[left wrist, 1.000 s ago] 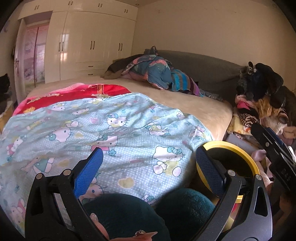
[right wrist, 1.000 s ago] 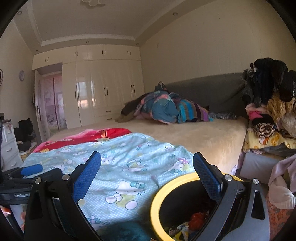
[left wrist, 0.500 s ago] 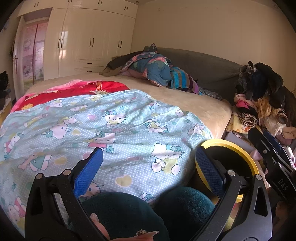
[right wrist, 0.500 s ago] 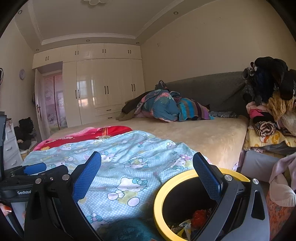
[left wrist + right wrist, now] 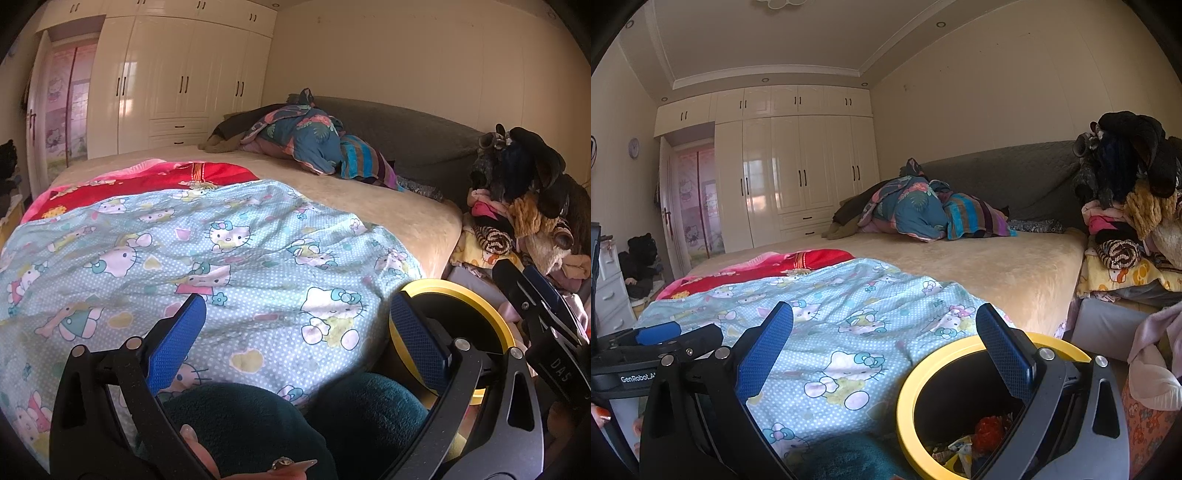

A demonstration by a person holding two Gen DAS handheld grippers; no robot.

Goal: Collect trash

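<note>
Free room and obstacles. The bin (image 5: 964,398), yellow-rimmed, stands just beside the bed (image 5: 1015,266) with its mouth uncovered; wrappers (image 5: 960,446) lie at its bottom. The right gripper (image 5: 884,339), jaws wide apart and empty, has its right finger (image 5: 1004,354) over the rim. The quilt (image 5: 207,254) drapes the near bed edge, close against the bin's left side. A clothes pile (image 5: 1126,206) and a grey box (image 5: 1104,325) crowd the right. The left gripper (image 5: 297,332), also spread and empty, hangs above teal-clad knees (image 5: 258,421). The beige far half of the bed lies bare up to a heap of bedding (image 5: 310,144).
</note>
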